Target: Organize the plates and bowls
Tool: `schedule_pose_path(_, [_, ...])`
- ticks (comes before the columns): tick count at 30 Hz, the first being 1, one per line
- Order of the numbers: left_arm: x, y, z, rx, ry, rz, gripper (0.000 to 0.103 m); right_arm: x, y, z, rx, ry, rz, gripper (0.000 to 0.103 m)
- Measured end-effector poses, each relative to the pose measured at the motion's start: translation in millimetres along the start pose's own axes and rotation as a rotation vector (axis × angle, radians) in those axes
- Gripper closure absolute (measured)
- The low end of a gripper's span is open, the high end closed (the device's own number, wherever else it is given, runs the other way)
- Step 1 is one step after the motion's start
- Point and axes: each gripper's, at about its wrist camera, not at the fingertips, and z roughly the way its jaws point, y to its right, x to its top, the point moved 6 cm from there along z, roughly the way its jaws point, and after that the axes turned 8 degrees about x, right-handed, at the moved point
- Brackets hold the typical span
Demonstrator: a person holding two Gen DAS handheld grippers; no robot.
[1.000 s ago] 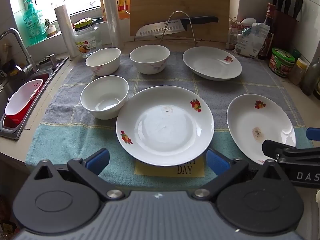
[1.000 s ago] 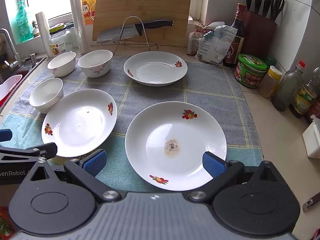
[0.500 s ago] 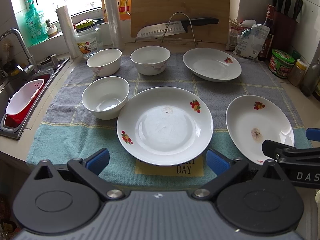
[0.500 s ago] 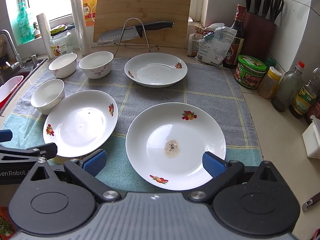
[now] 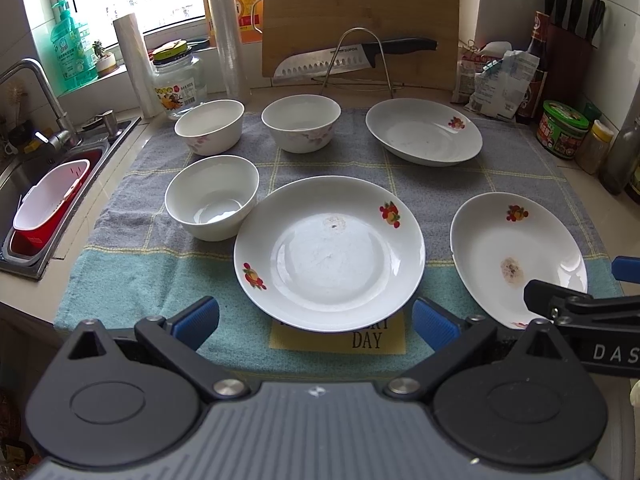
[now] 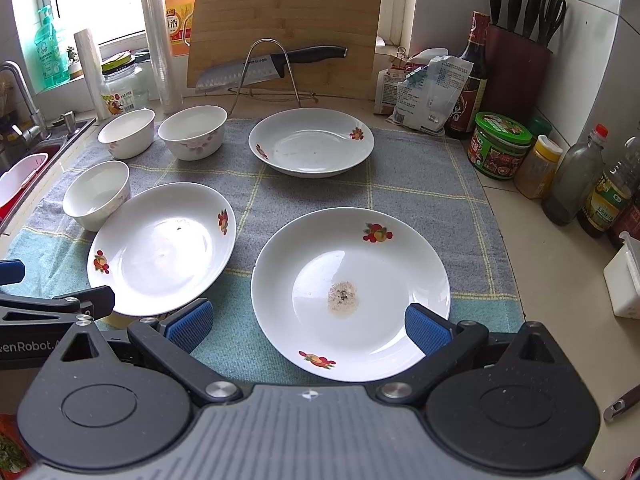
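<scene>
1. Using the big middle plate (image 5: 329, 252) as the landmark here. It sits on the checked towel (image 5: 436, 196) covering the worktop (image 6: 560, 276), right in front of the left tool (image 5: 316, 318).
2. The left tool has its blue pads spread wide, one on each side of that plate's near rim, nothing between them. Can't tell if the pads touch the towel.
3. Just to the right of the middle plate is the stained plate (image 6: 351, 294), with a brownish speckled spot in its well. The two rims are close but apart.
4. The right tool (image 6: 308, 326) is also wide open and empty, pads flanking the near edge of the stained plate.
5. Behind the middle plate and off to its right: a deeper third plate (image 5: 423, 132), well apart from the others.
6. Touching or almost touching the middle plate's left rim is the near bowl (image 5: 212, 197), upright, looks empty.
7. Further back from that, two more upright bowls side by side: the left back bowl (image 5: 209, 126) and the flowered bowl (image 5: 301, 122).
8. Way behind everything, a cutting board (image 5: 360, 20) leans on the wall with a knife (image 5: 352, 58) resting in a wire rack.
9. Left of the towel there's the sink (image 5: 24, 184) with a red and white basket in it.
</scene>
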Motion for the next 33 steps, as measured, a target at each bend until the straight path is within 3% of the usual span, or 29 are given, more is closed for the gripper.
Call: schedule_pose_path(33, [0.3, -1.6, -1.8, 0.0, 0.005, 0.002, 0.001, 1.6, -2.6, -4.7, -0.008, 0.014, -0.009, 0.0])
